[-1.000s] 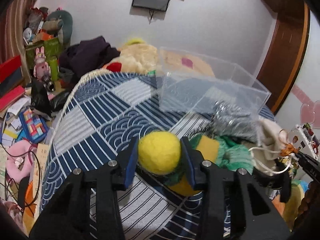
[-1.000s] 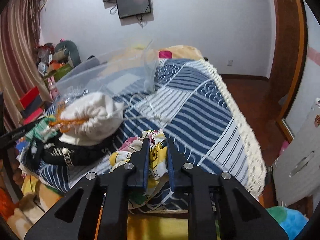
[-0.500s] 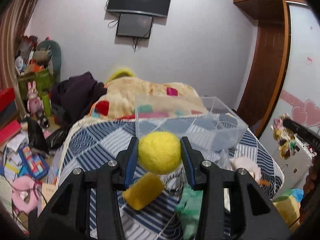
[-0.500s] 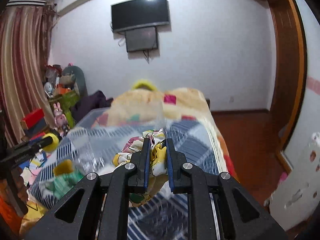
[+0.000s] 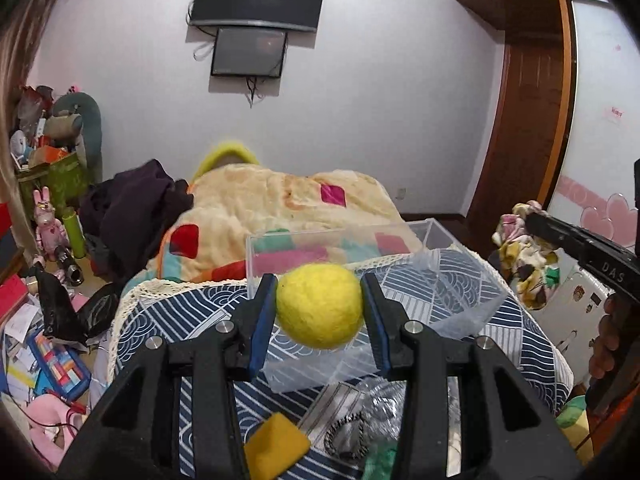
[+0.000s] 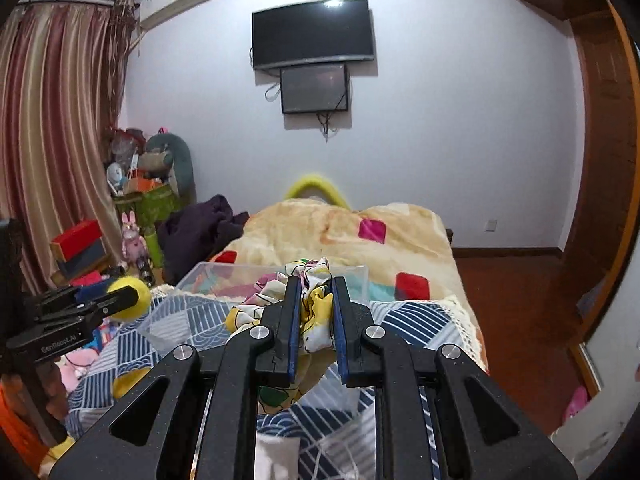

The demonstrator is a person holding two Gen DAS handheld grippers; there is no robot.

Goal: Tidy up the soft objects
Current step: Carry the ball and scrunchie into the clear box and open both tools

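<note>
My left gripper (image 5: 320, 312) is shut on a yellow felt ball (image 5: 320, 310) and holds it in the air near the front of the clear plastic box (image 5: 340, 240) on the blue patterned bedspread (image 5: 192, 320). My right gripper (image 6: 314, 312) is shut on a colourful printed cloth (image 6: 316, 308) and holds it raised in front of the same box (image 6: 280, 274). The left gripper and the ball show at the left of the right wrist view (image 6: 128, 298). The right gripper with the cloth shows at the right of the left wrist view (image 5: 520, 248).
A yellow sponge (image 5: 276, 448), a green cloth (image 5: 380, 464), a silver shiny item (image 5: 384, 404) and a black-and-white band (image 5: 346, 436) lie on the bedspread below the left gripper. A cream quilt (image 5: 280, 200) lies behind the box. Clutter covers the floor at left (image 5: 40, 320).
Both grippers have lifted up from the bedspread with the ball and the cloth held, and now sit level with the clear box and face the far wall.
</note>
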